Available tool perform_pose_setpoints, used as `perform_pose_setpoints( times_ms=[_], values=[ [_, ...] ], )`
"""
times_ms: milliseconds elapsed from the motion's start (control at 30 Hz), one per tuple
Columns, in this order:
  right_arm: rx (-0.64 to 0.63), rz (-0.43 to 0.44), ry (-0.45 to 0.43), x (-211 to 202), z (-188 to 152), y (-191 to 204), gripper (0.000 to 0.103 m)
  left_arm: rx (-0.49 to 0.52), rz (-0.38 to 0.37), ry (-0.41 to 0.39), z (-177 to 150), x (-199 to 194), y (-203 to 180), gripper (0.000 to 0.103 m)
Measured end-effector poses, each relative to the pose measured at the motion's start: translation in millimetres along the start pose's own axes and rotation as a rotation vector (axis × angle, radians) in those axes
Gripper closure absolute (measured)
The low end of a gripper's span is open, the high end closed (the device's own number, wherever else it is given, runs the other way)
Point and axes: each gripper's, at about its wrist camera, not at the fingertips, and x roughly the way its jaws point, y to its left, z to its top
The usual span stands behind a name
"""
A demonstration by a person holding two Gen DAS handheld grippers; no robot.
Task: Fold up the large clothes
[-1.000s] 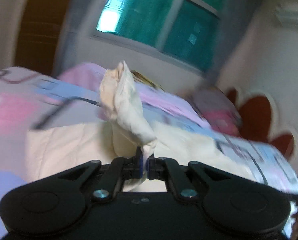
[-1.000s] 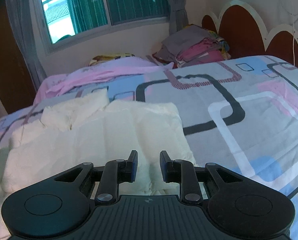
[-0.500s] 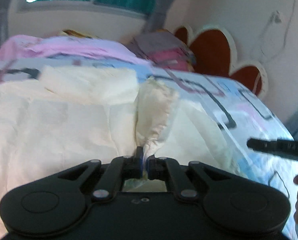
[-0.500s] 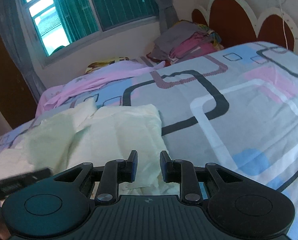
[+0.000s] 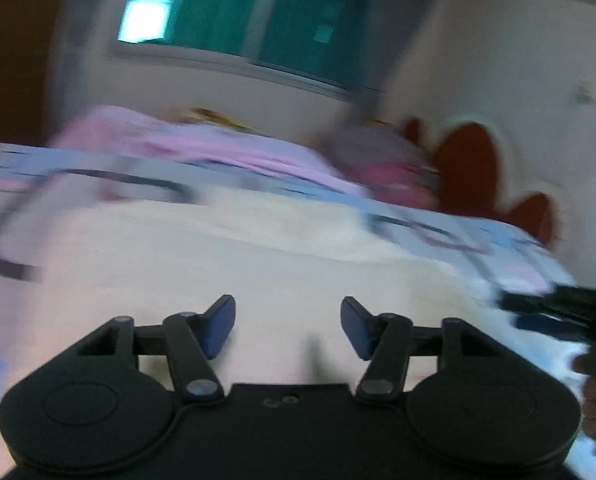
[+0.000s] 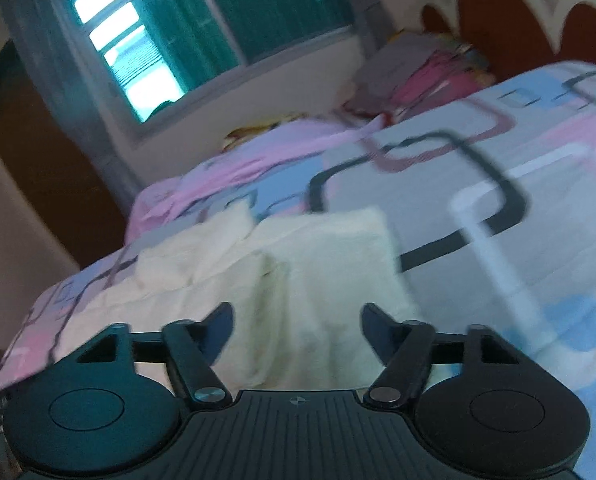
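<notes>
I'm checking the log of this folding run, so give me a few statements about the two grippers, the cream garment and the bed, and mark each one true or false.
1. The left gripper is open, with nothing between its blue-padded fingers. True.
2. The right gripper is shut on the cream cotton garment. False: its jaws stand wide apart and hold nothing.
3. The cream cotton garment lies on the patterned pink, blue and grey bedsheet. True.
4. The bed has no other clothes on it. False: a pile of grey and pink clothes sits by the dark red scalloped headboard.
5. The teal-curtained window is behind the bed. True.
</notes>
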Motion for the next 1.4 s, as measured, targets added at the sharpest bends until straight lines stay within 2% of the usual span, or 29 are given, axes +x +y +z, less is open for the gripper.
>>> perform_pose_setpoints(
  times_ms=[100,167,200,267,367,433,600,700,733,767,800,833,967,1000,1033,1100,1233,1400],
  values=[
    [-0.002,0.017,0.074,26.2,-7.7,7.1,0.036,-0.047,0.099,0.011,6.3,1.3,47.2,0.053],
    [-0.049,0.015,0.103,37.2,-11.4,15.4,0.069,-0.046,0.125,0.028,8.4,8.5,62.2,0.056],
    [-0.086,0.01,0.121,41.8,-11.8,19.9,0.089,-0.046,0.134,0.044,8.0,14.9,68.9,0.056],
    [-0.175,-0.016,0.095,37.4,-10.6,33.4,0.098,-0.044,0.127,0.076,6.6,25.2,77.6,0.056],
    [-0.257,-0.055,-0.014,12.8,-5.2,46.2,0.099,-0.013,0.12,0.099,1.9,37.9,77.7,0.056],
    [-0.268,-0.073,-0.044,4.8,-5.3,46.5,0.099,0.011,0.12,0.115,-4.1,44.8,75.7,0.056],
    [-0.272,-0.171,0.116,48.1,-36.0,34.3,0.099,0.066,0.128,0.16,-13.6,54.5,75.8,0.054],
    [-0.27,-0.192,0.099,46.9,-39.1,35.7,0.098,0.099,0.127,0.179,-11.9,52.2,76.1,0.053],
    [-0.266,-0.211,0.081,41.6,-37.5,37.9,0.094,0.106,0.122,0.186,-9.2,49.5,76.7,0.054],
    [-0.264,-0.241,0.042,33.5,-35.0,40.6,0.085,0.107,0.123,0.181,-5.8,44.8,77.4,0.05],
    [-0.265,-0.268,-0.019,21.5,-30.9,42.7,0.059,0.108,0.127,0.159,-1.3,38.8,78.1,0.047],
    [-0.264,-0.267,-0.069,12.9,-26.3,44.5,0.049,0.113,0.128,0.13,4.2,34.3,79.2,0.042],
    [-0.295,-0.204,-0.062,27.9,-5.5,59.3,0.051,0.11,0.126,0.095,31.1,48.6,85.6,0.042],
    [-0.32,-0.186,-0.056,38.4,-1.9,65.2,0.062,0.114,0.123,0.092,36.7,55.1,85.3,0.042],
    [-0.34,-0.179,-0.046,48.1,0.5,69.4,0.066,0.123,0.116,0.091,41.6,62.7,84.3,0.042],
    [-0.376,-0.178,-0.011,72.0,4.0,73.4,0.066,0.144,0.105,0.108,49.3,81.9,82.7,0.042],
    [-0.419,-0.252,0.052,114.0,5.3,60.9,0.066,0.175,0.131,0.168,48.0,121.0,89.9,0.037],
    [-0.442,-0.255,0.084,126.6,-0.6,44.4,0.065,0.189,0.17,0.202,38.1,134.6,103.3,0.036]
  ],
)
